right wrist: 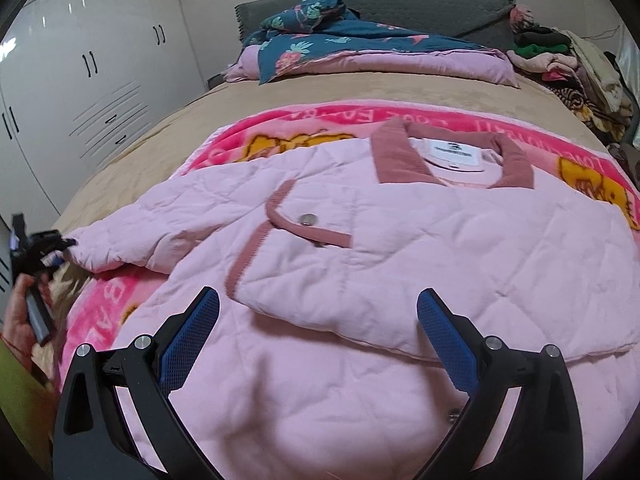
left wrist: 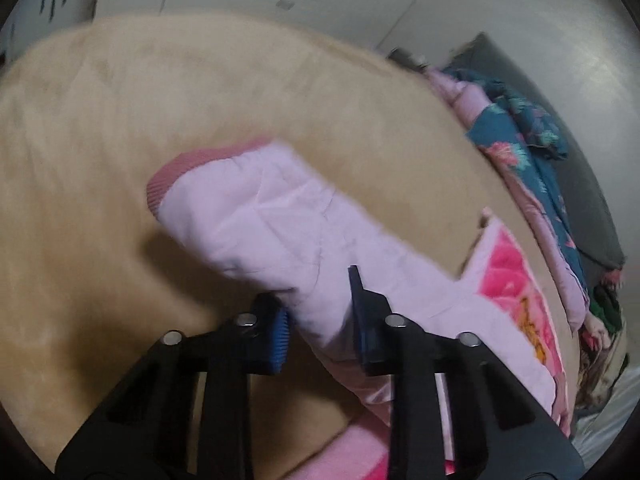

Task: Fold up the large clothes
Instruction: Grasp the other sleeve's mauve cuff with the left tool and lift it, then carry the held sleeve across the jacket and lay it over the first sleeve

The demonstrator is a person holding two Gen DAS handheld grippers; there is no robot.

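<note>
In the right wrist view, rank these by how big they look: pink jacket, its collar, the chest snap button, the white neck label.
1. pink jacket
2. collar
3. white neck label
4. snap button

All belong to one garment, so nearness hardly skews this order.

Both wrist views close, facing bed; share jacket (right wrist: 360, 260).
</note>
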